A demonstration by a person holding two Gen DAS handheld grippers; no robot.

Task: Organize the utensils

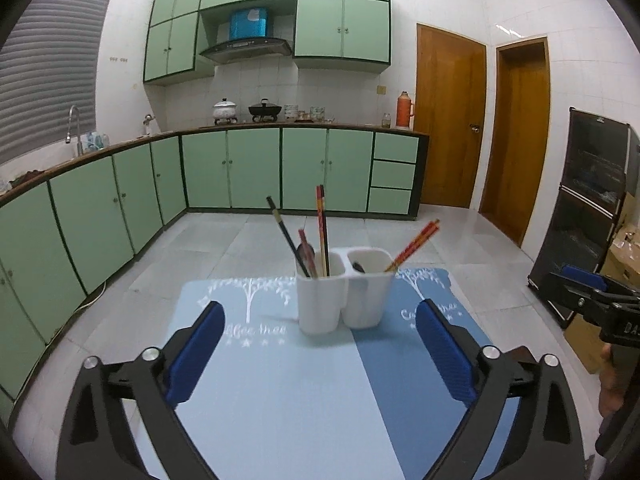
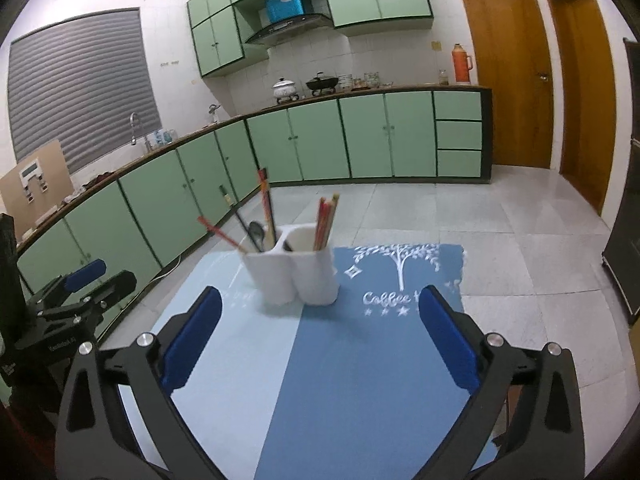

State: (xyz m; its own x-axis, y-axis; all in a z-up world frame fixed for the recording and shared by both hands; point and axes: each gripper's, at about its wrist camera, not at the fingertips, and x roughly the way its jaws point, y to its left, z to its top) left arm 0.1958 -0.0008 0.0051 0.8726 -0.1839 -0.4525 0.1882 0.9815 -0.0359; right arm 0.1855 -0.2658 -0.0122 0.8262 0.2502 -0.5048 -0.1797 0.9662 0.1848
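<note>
Green cabinets [image 1: 256, 168] line the kitchen — orange thermos [image 1: 405, 109] beside wooden door [image 1: 450, 120].

1. Bare worktop [image 1: 304, 400] is seen between the open left claw [image 1: 320, 354] and the white two-compartment utensil holder [image 1: 344, 292].
2. Overhead access is obstructed by upright chopsticks [image 1: 322, 236].

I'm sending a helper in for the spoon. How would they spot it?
Find the blue mat with the white two-cup utensil holder on it. In the cup crowded with chopsticks, the spoon is the one dark rounded bowl among thin straight sticks.
</note>
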